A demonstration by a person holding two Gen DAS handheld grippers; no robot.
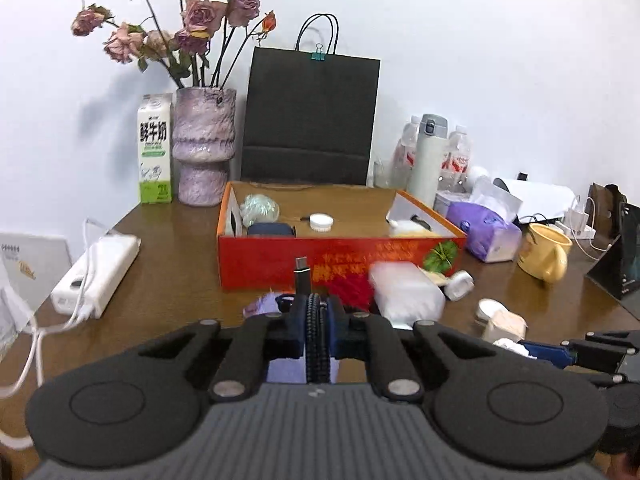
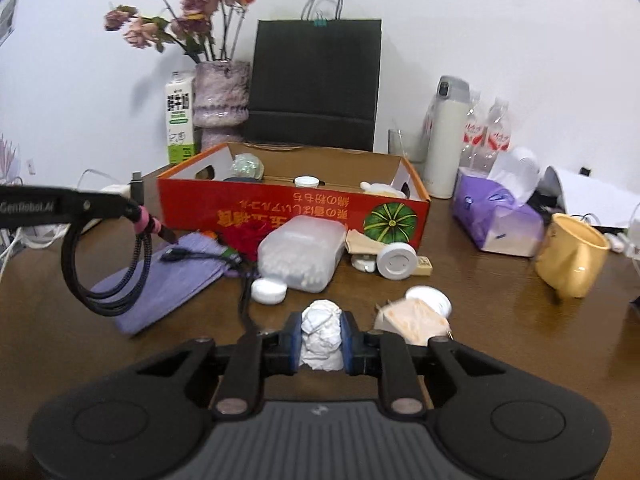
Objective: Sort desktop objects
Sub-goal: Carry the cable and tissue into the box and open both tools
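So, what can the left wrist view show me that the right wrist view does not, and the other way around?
Only the left wrist view shows the white power strip on the table's left side and the left gripper from behind, shut on a braided cable.

Only the right wrist view shows the crumpled white tissue that the right gripper is shut on, and the cable's coil hanging over a purple pouch.

Both show the orange box, black paper bag, yellow mug and vase of roses.
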